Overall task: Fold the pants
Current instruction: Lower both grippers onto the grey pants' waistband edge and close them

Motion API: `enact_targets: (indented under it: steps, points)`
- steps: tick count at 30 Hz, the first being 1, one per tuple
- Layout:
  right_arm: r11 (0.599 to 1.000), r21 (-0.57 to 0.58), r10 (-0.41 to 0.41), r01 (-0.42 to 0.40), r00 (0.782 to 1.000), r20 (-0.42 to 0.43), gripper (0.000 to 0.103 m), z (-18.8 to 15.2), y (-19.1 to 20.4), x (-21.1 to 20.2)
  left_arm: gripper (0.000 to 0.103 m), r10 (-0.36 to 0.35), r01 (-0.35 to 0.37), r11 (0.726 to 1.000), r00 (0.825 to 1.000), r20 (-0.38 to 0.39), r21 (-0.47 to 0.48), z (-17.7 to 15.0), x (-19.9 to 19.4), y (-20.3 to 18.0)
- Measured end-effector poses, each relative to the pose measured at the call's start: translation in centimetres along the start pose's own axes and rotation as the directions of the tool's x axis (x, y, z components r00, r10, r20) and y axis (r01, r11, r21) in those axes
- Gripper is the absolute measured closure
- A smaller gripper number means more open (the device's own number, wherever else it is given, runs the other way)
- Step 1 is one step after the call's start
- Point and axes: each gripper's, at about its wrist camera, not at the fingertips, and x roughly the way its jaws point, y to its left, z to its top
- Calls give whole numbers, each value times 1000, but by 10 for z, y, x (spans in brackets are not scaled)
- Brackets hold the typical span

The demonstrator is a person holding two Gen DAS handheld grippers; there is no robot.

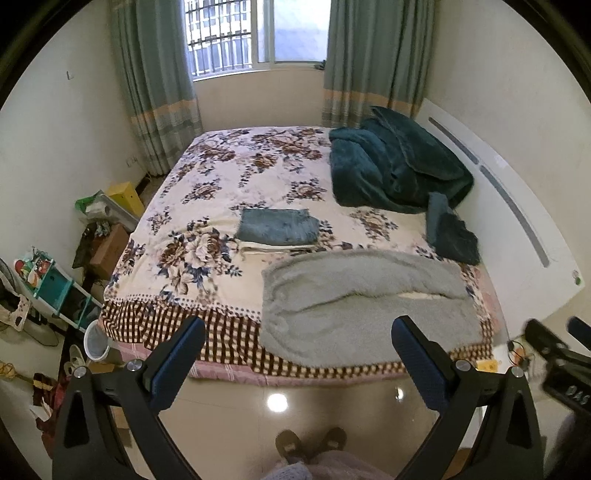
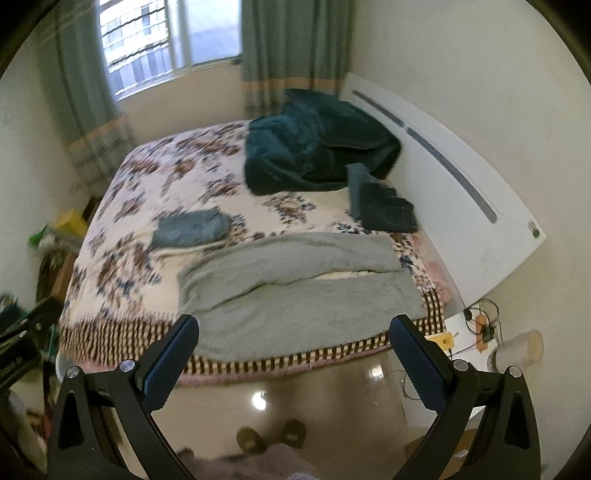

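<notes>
Grey pants [image 1: 365,306] overhang the bed [image 1: 221,177]; waistband indistinguishable.

A bed [image 1: 207,177] with a flowered cover stands under a barred window [image 1: 236,33]; green curtains [image 1: 155,81], glossy floor [image 1: 295,406].

Bare floral bedspread [image 1: 229,177] lies unobstructed left of the fluffy grey pants [image 1: 362,306]; folded blue-grey garment stack [image 1: 277,230] and dark teal plush blanket [image 1: 391,170] block beyond.
</notes>
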Motion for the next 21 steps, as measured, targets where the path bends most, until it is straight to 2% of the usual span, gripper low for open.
enact_targets:
  steps: [5, 8, 10, 13, 15, 17, 20, 21]
  points:
    - [994, 92, -64, 64, 998, -7, 0, 14, -16, 66, 0, 40, -41, 999, 998, -42, -30, 15, 68, 18]
    - [987, 131, -90, 95, 995, -42, 0, 31, -32, 119, 0, 85, -87, 996, 992, -94, -20, 26, 117, 16]
    - [981, 153, -112, 121, 991, -71, 0, 47, -46, 164, 0, 112, -117, 993, 982, -154, -20, 33, 161, 12]
    - [972, 187, -130, 145, 988, -88, 0, 75, -68, 238, 0, 125, -142, 988, 962, -245, -56, 43, 218, 8]
    - [965, 205, -140, 162, 983, -117, 0, 96, -85, 297, 0, 147, -179, 981, 935, -322, -75, 50, 263, 2]
    - [961, 225, -123, 159, 979, -164, 0, 116, -101, 362, 0, 139, -198, 972, 917, -373, -126, 56, 302, 0]
    - [956, 254, -83, 145, 968, -238, 0, 146, -125, 468, 0, 130, -254, 942, 879, -458, -221, 66, 363, -3]
    - [952, 263, -83, 156, 960, -269, 0, 155, -133, 506, 0, 101, -269, 920, 866, -489, -285, 67, 391, 2]
